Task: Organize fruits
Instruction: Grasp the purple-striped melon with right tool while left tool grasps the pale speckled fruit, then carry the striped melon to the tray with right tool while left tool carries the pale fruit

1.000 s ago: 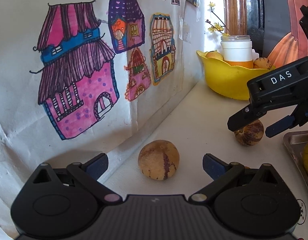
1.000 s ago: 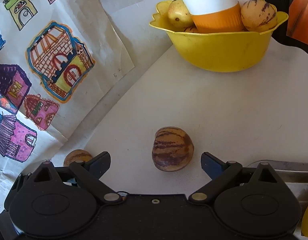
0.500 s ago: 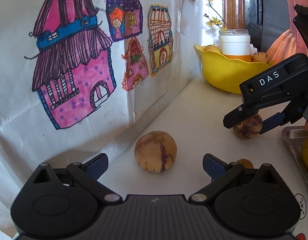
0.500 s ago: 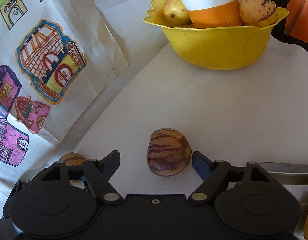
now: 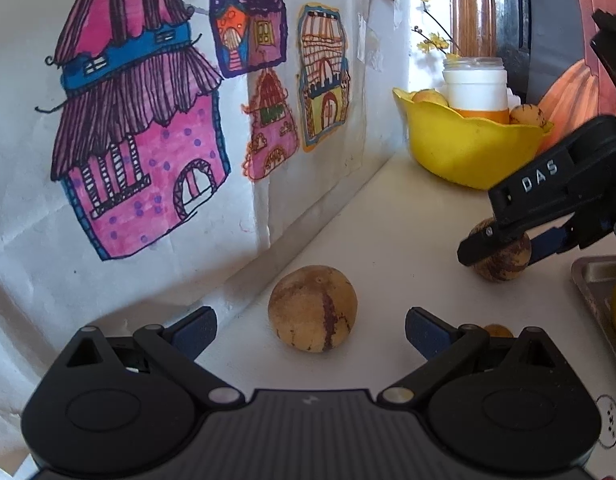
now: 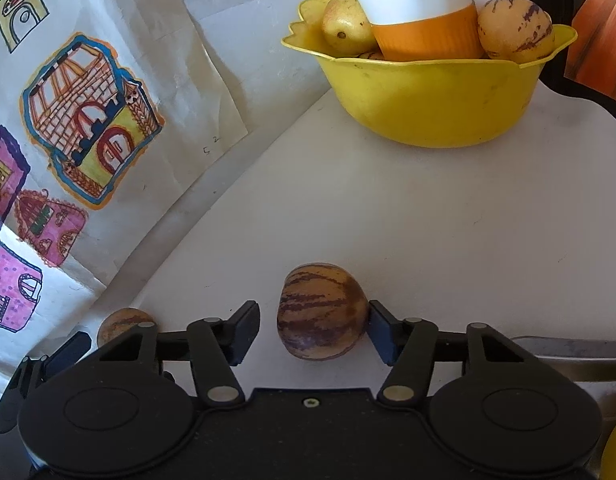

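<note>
In the left wrist view, the left gripper [image 5: 310, 326] hangs with its jaws spread wide around a round tan fruit with a purple streak [image 5: 312, 309] on the white tabletop [image 5: 388, 216], touching nothing, while the right gripper [image 5: 504, 252] straddles a brown-striped round fruit [image 5: 502, 258] near a yellow plastic bowl [image 5: 464, 148]. In the right wrist view, the right gripper's [image 6: 314, 326] jaws are closing on that striped fruit [image 6: 322, 312]: the right pad meets it, the left pad stands just clear.
</note>
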